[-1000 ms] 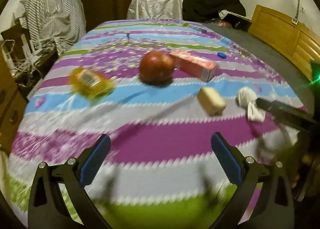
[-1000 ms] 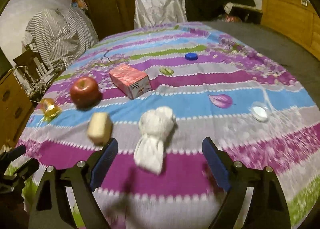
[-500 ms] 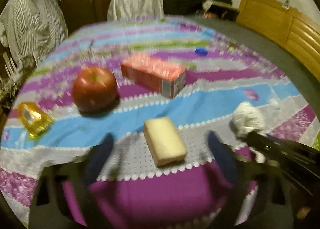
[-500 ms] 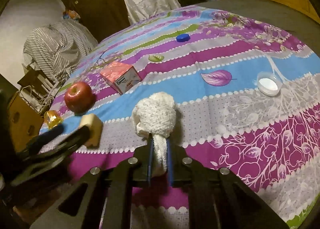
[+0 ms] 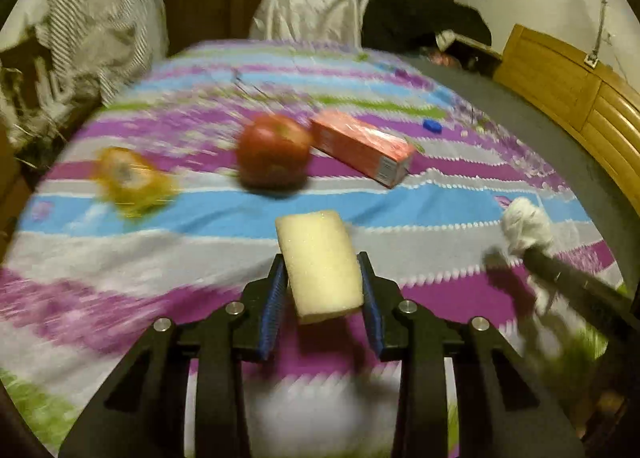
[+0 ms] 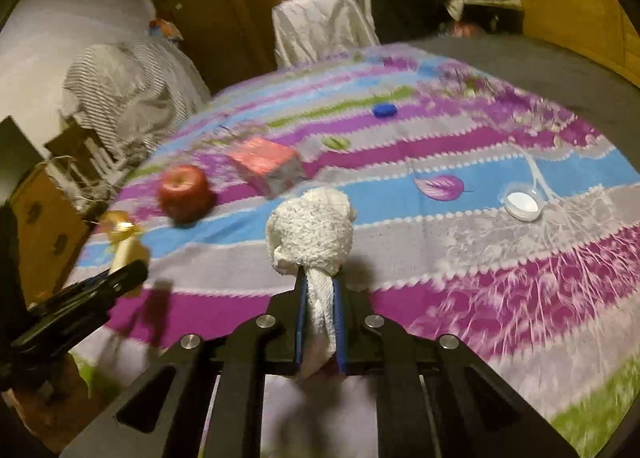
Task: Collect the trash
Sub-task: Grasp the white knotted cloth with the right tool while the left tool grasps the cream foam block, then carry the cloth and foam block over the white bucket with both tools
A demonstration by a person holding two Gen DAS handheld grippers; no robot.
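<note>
Apple [image 5: 274, 156] beside red carton [image 5: 362, 146], yellow wrapper [image 5: 130, 180] apart

The left hand-held gripper [image 5: 322, 294] points forward, its blue-padded fingers [image 5: 273, 304] drawn in against the two sides of a pale sponge block [image 5: 320, 264]; the right hand-held gripper [image 6: 319, 318] also points forward, fingers [image 6: 301, 318] nearly together, pinching the tail of a white crumpled tissue wad [image 6: 312, 230].
</note>
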